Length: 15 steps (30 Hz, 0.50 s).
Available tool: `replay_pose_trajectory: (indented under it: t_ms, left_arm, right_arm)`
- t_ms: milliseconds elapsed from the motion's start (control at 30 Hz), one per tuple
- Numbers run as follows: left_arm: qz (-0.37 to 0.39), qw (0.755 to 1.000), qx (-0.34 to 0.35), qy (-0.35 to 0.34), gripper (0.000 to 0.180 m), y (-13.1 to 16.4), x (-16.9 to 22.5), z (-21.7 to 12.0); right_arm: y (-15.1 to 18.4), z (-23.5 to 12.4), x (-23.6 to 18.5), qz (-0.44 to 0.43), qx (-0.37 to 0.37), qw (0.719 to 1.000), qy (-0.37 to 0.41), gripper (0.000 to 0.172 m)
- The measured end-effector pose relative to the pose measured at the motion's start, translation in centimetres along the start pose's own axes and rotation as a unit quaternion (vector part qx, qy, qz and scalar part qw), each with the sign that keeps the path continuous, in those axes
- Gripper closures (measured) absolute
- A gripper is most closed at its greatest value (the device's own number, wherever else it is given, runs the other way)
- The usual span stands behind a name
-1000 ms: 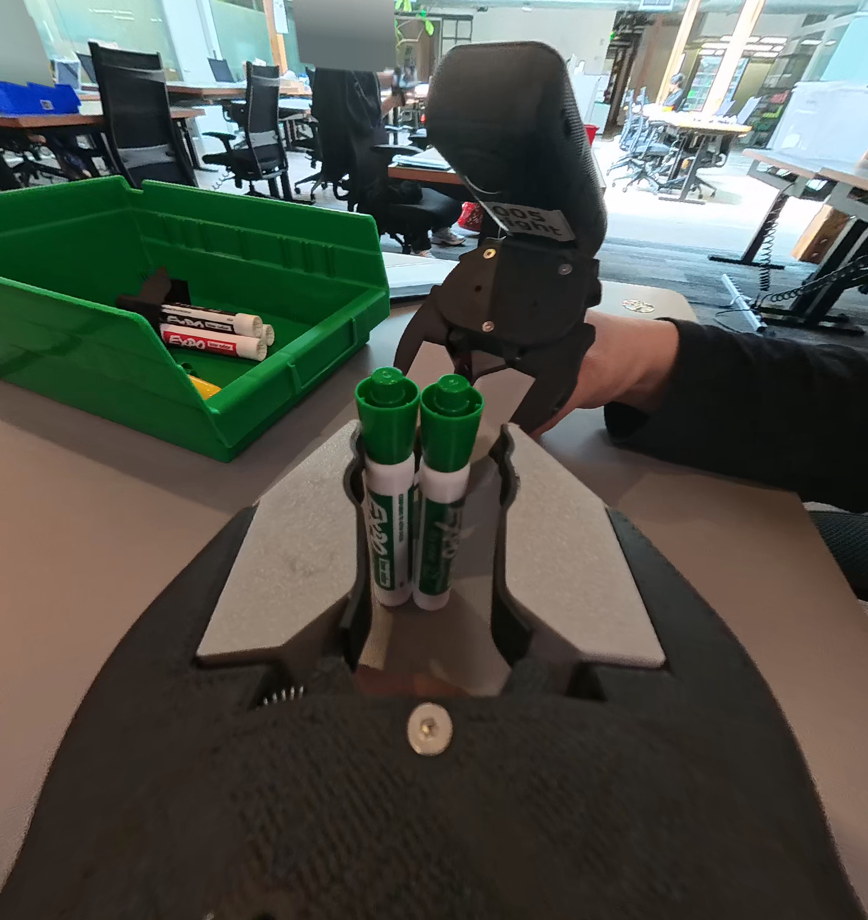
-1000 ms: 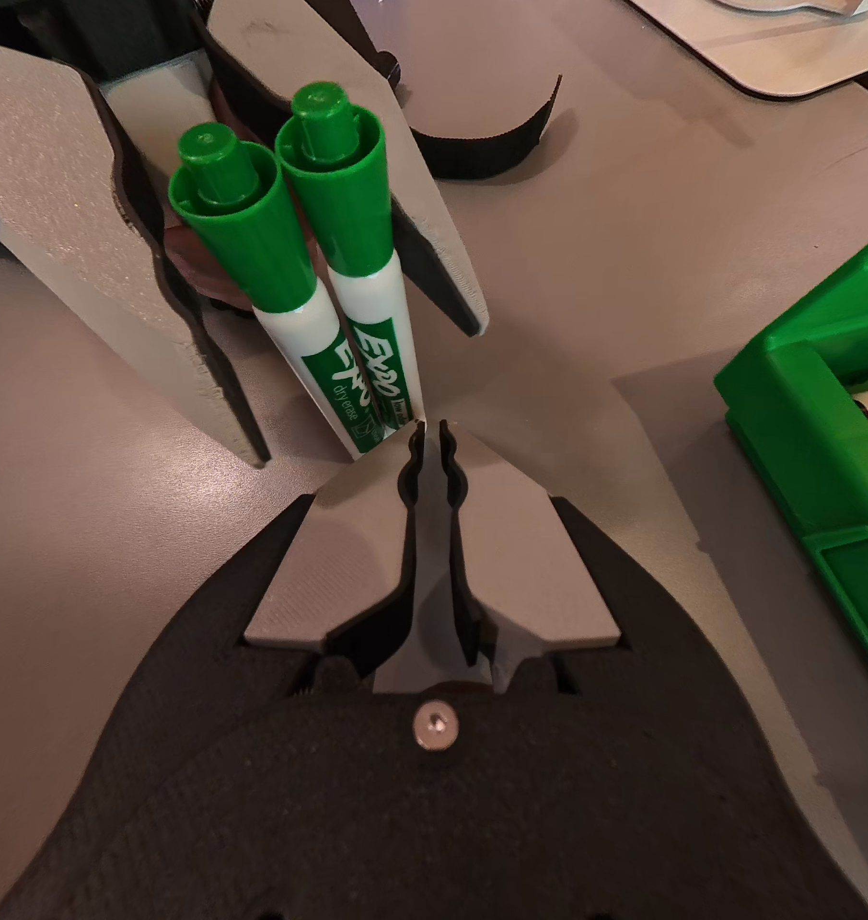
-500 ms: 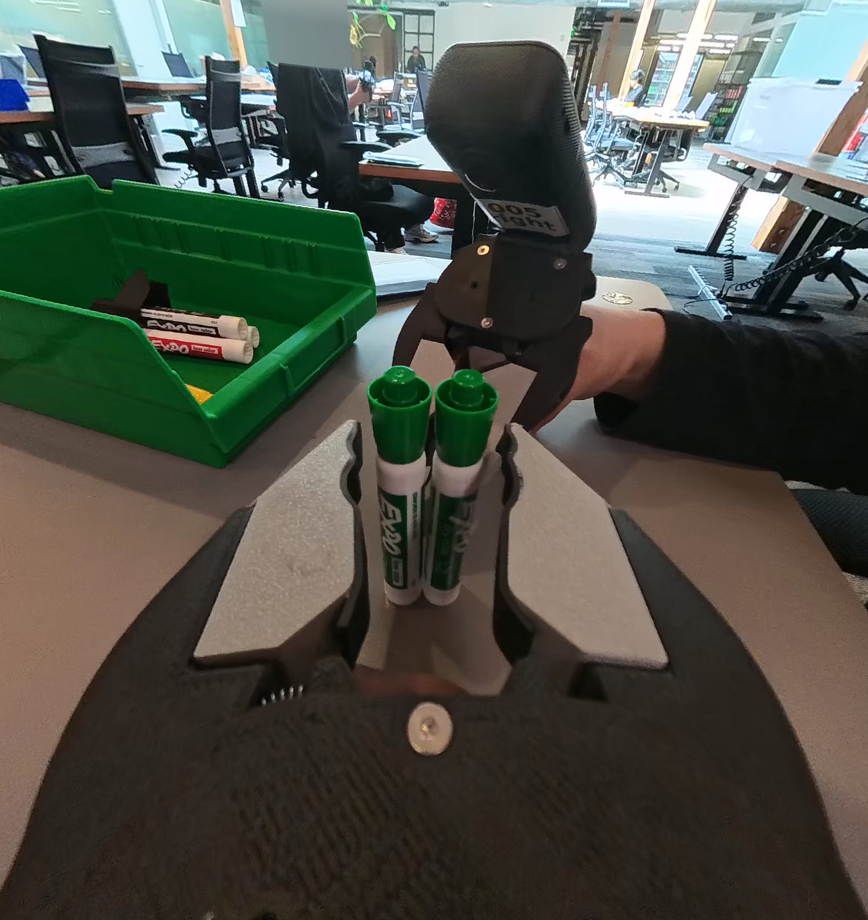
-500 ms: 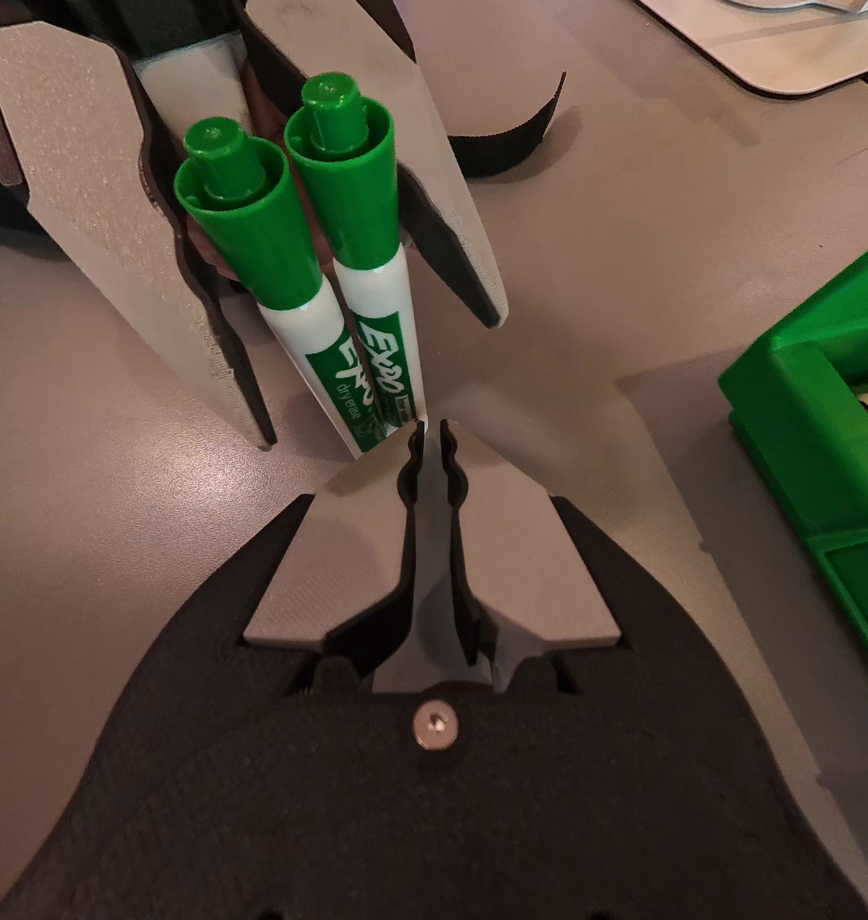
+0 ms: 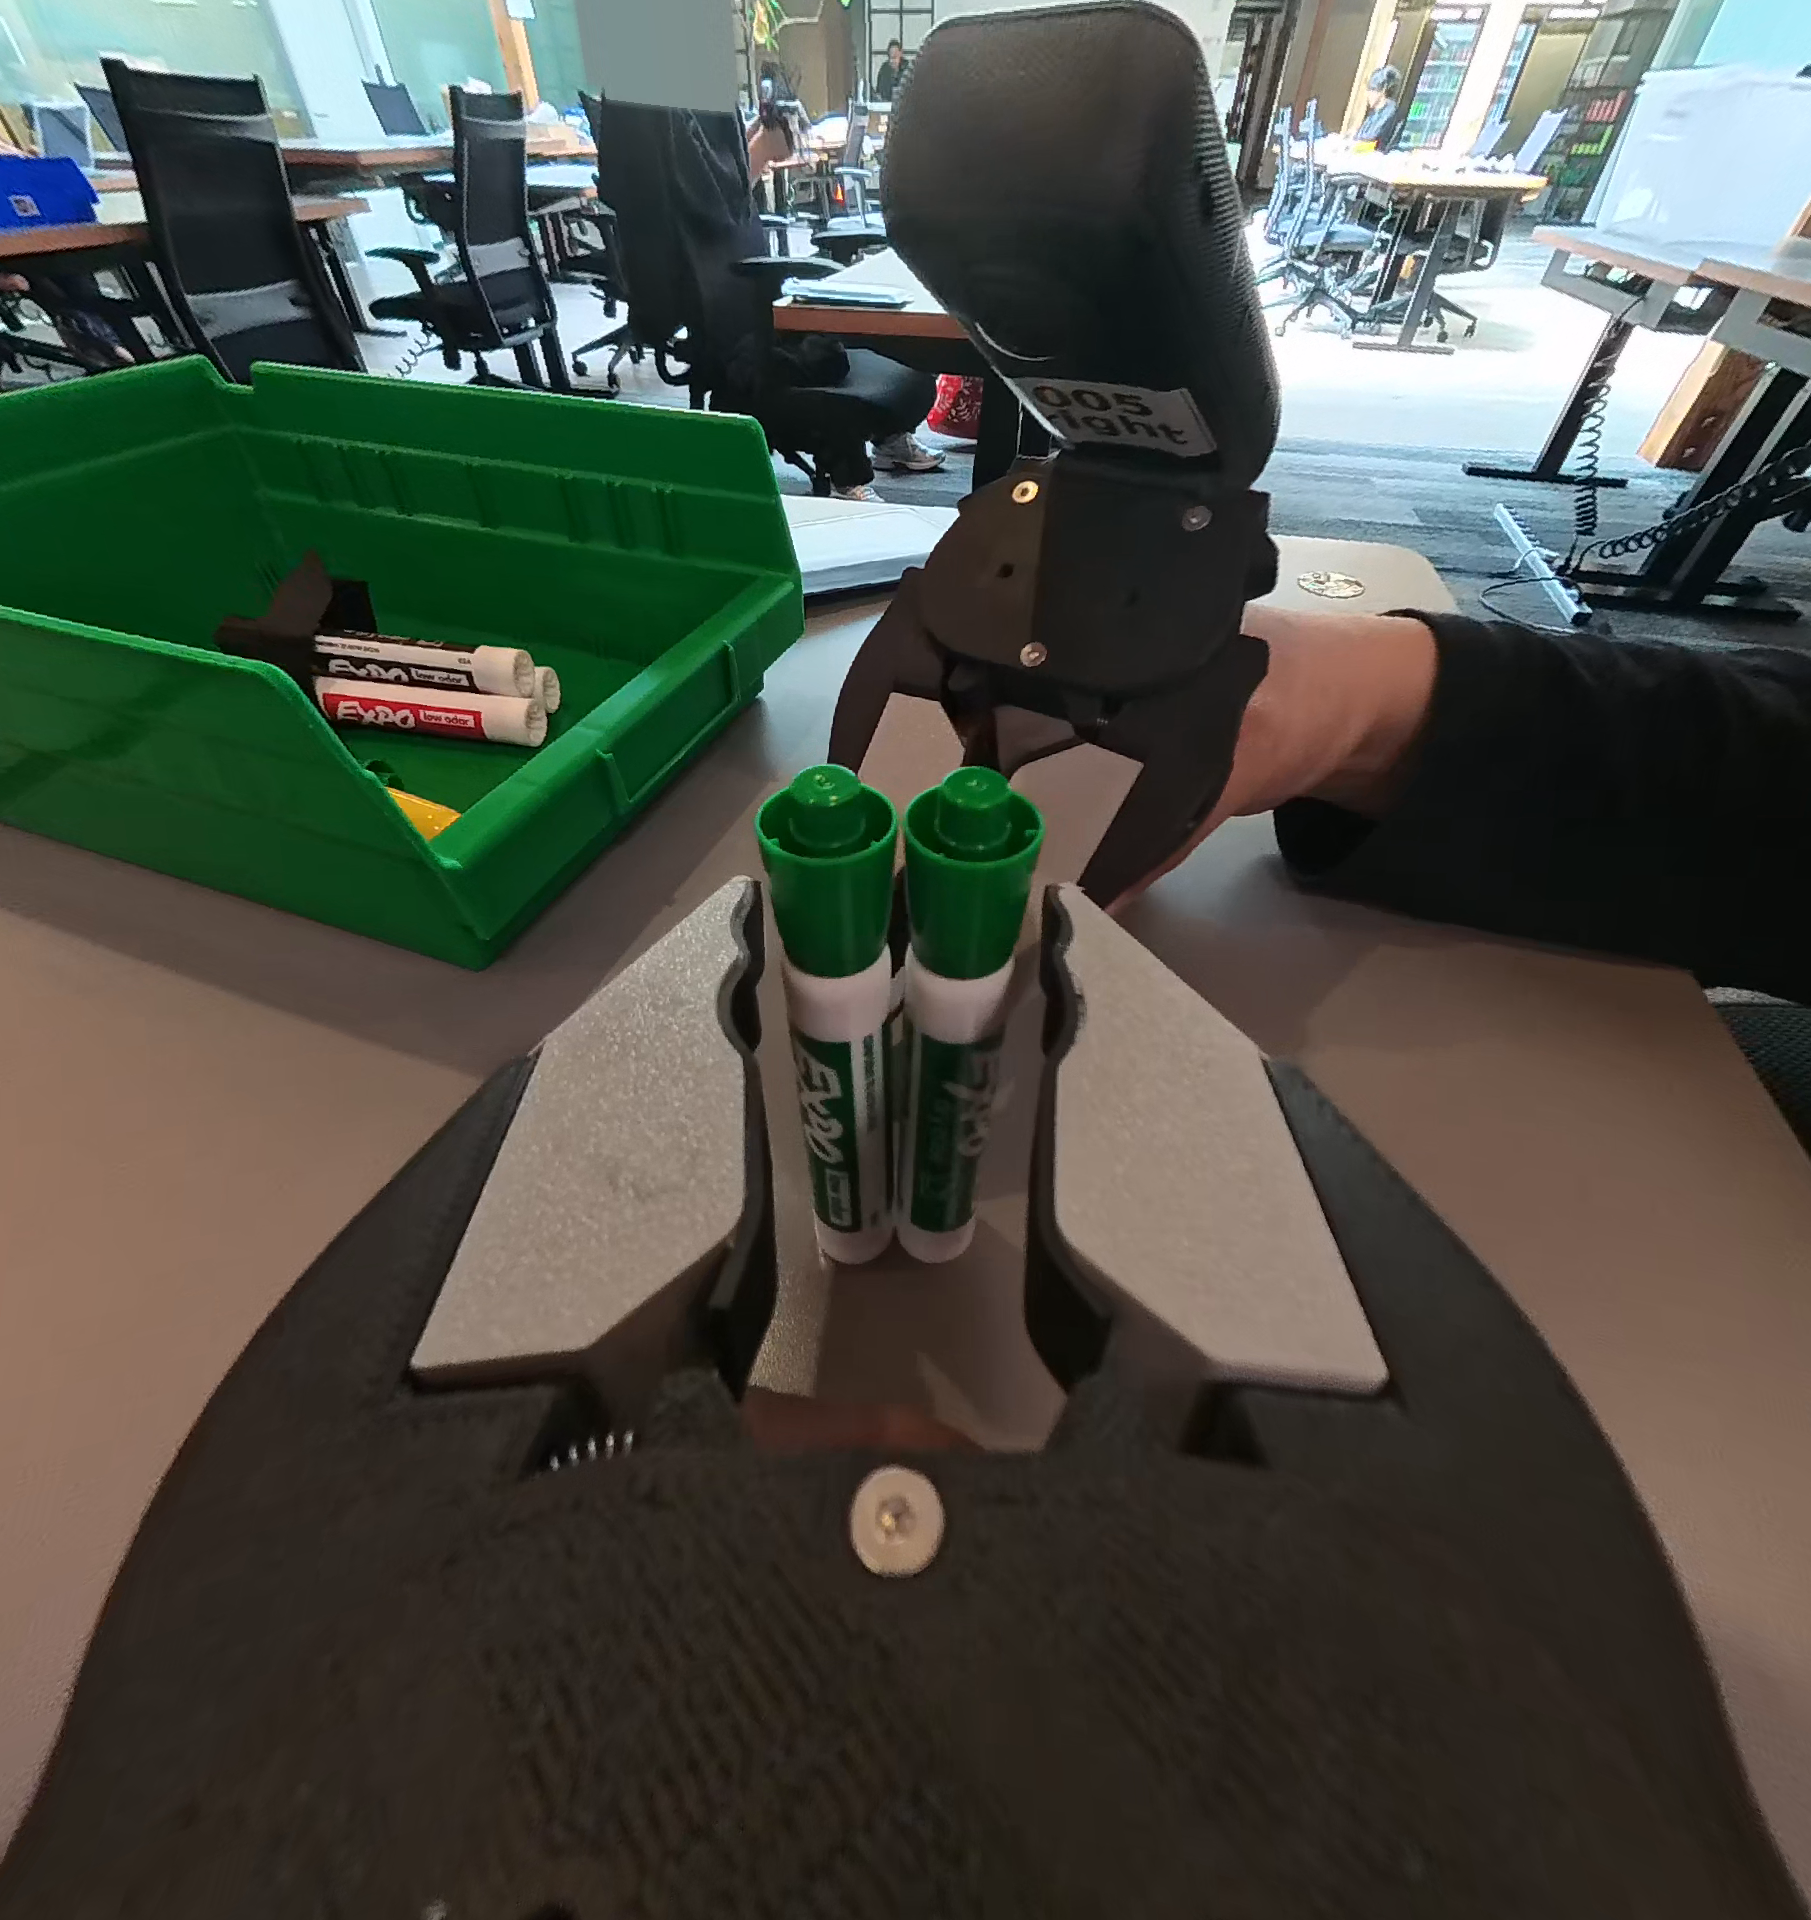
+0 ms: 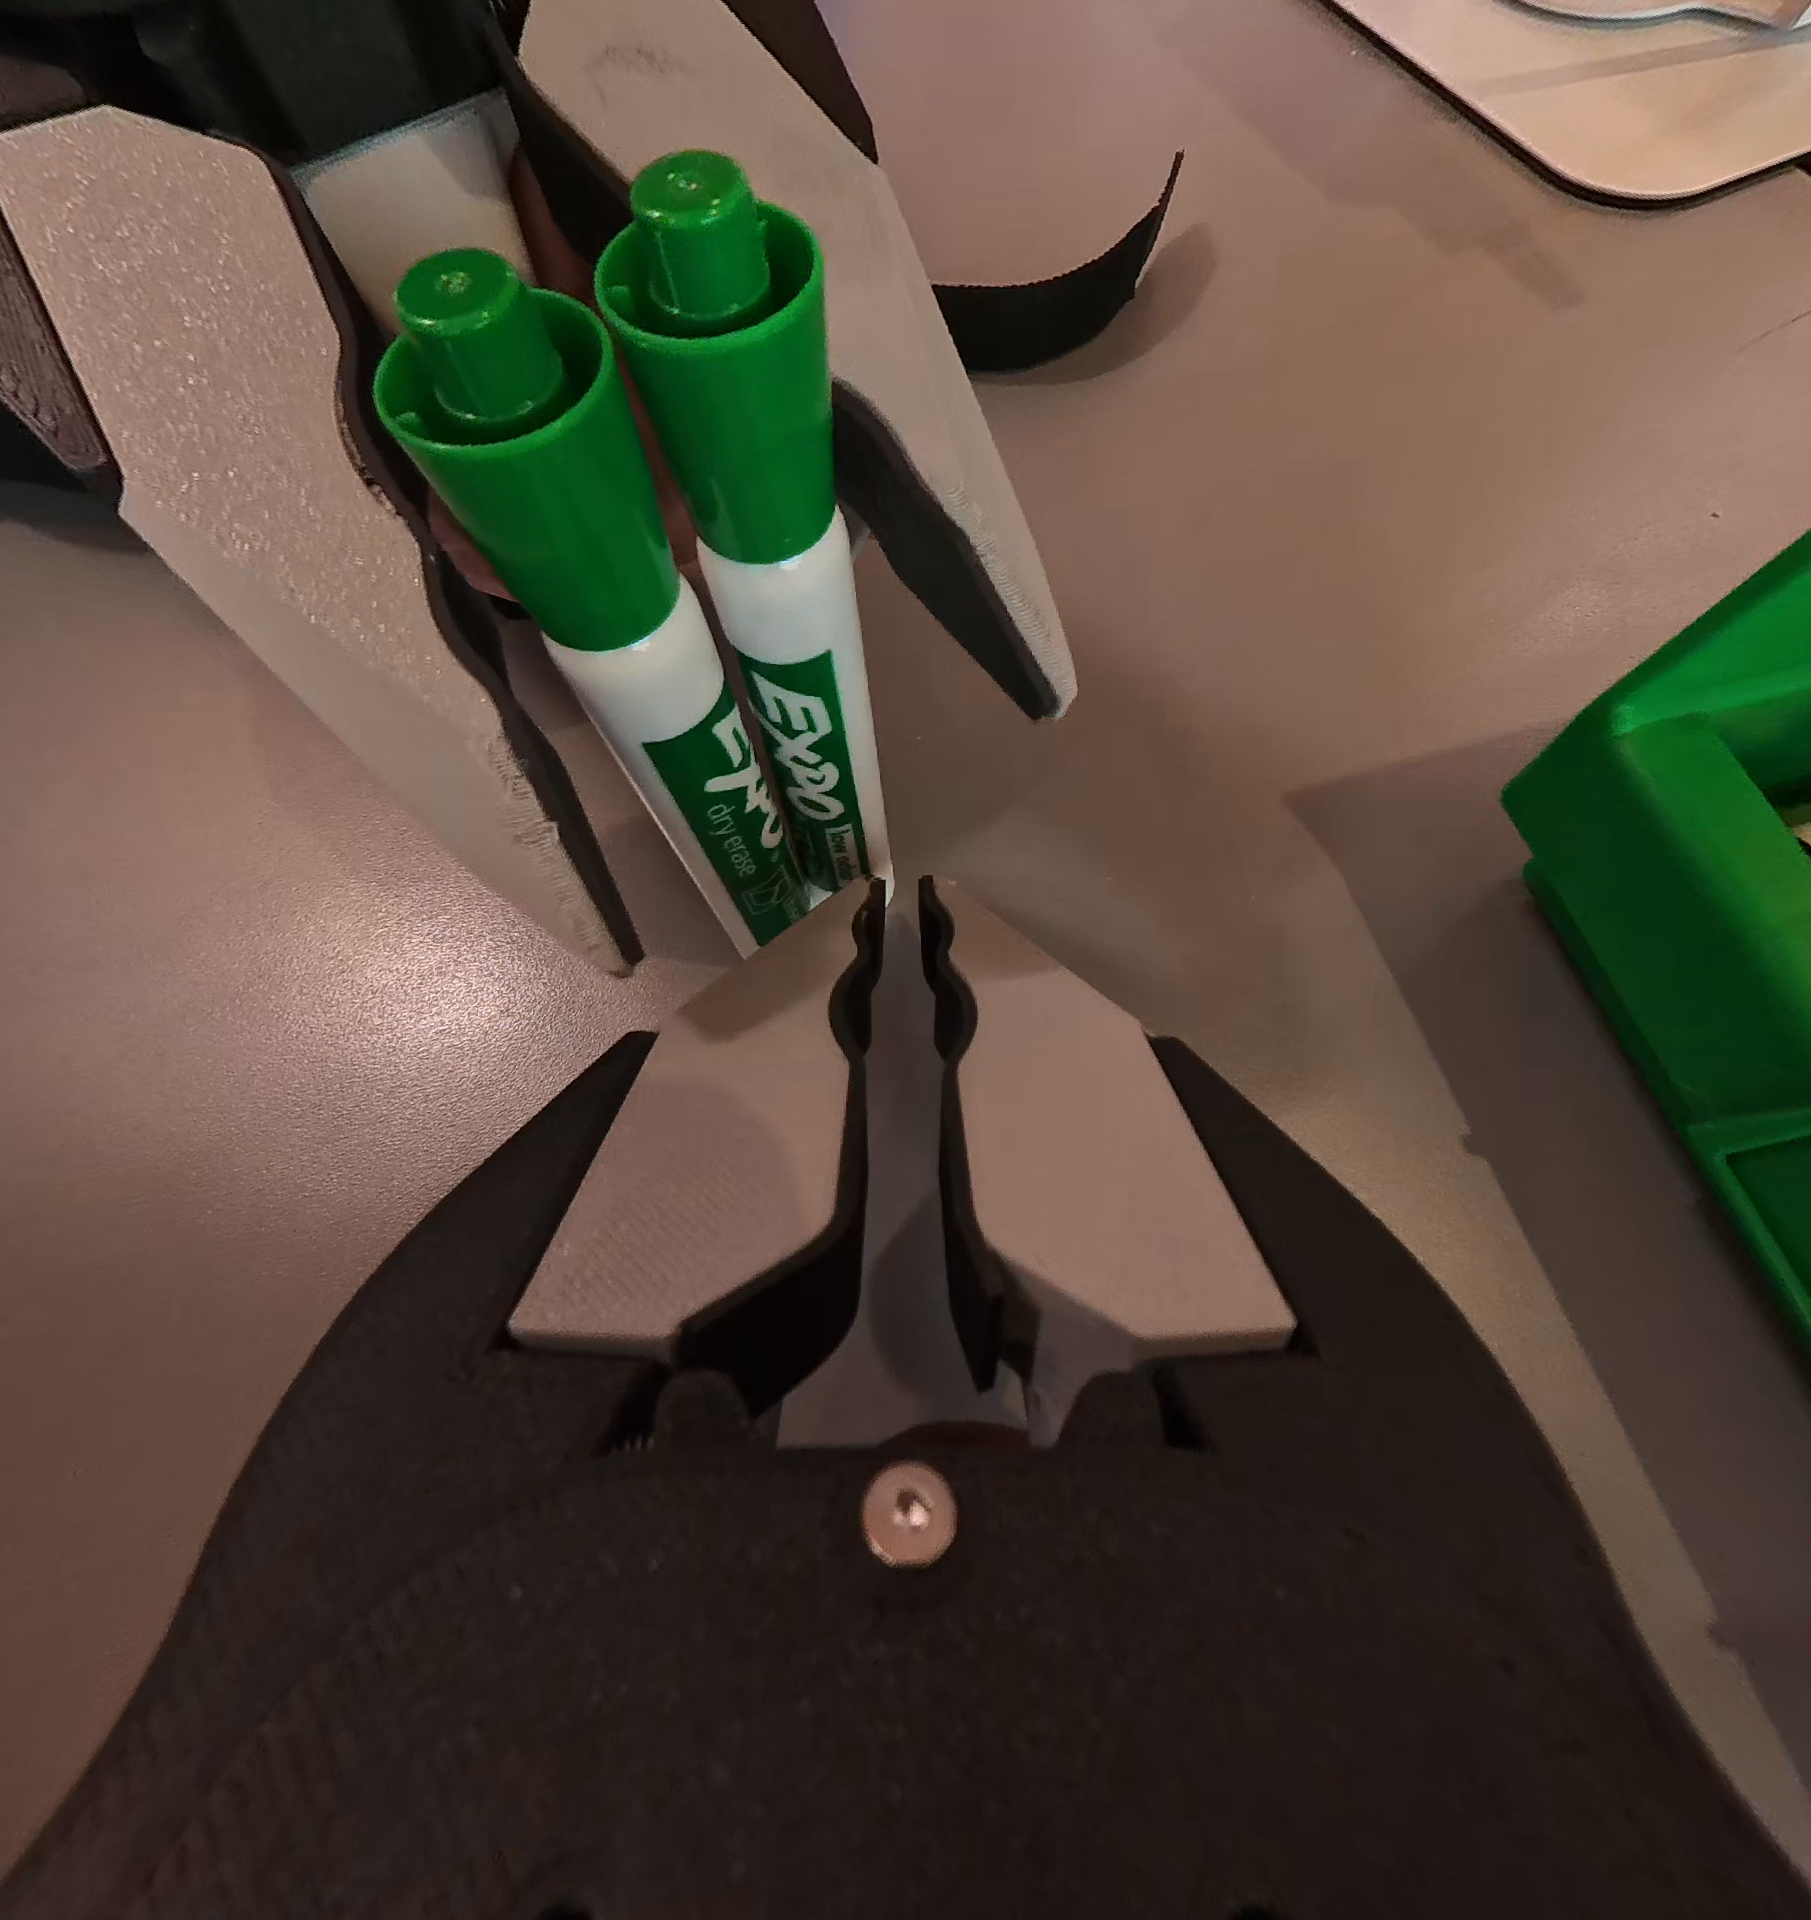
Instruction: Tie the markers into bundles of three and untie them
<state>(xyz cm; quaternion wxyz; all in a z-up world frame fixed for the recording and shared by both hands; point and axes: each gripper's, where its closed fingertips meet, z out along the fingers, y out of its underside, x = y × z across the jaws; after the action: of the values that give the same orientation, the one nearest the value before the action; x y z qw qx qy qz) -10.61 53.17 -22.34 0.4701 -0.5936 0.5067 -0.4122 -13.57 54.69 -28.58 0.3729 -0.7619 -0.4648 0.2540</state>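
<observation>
Two green-capped markers [image 5: 896, 1018] stand upright, side by side, on the grey table [image 5: 205, 1091]. My left gripper [image 5: 901, 904] lies low around them, and its pads stand a little off the barrels on both sides, so it is open. From above, in the right wrist view, the markers [image 6: 735, 665] stand between the left gripper's fingers [image 6: 257, 436]. My right gripper [image 6: 896, 888] is shut, with its tips at the foot of the markers. Its body [image 5: 1077, 582] rises behind the markers in the left wrist view.
A green bin [image 5: 527, 831] at the left holds black and red markers [image 5: 433, 696]; its corner shows in the right wrist view [image 6: 1659, 935]. A loose black strap [image 6: 1067, 301] lies on the table beyond the left gripper. A person's sleeve [image 5: 1607, 779] crosses the right side. One gripper's finger ends stand about 6 cm off the other's. Both grippers' tips are roughly 20 cm from the loose black strap [image 6: 1067, 301].
The markers leaned against my left gripper's left pad a second ago; now they stand in the middle between the pads. The right gripper stays shut at their foot.
</observation>
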Motion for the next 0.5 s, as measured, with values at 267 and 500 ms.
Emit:
replay_pose_trajectory:
  t_ms: [267, 500]
  left_arm:
    - [-0.001, 1.000, 0.004, -0.002, 0.132, -0.09, -0.09, -0.06]
    - [0.001, 1.000, 0.007, -0.002, 0.138, -0.17, -0.02, -0.13]
  right_arm:
    - [0.00, 0.01, -0.02, 0.000, 0.000, 1.000, -0.001, 0.170]
    - [0.00, 0.03, -0.03, 0.000, 0.000, 1.000, -0.001, 0.169]
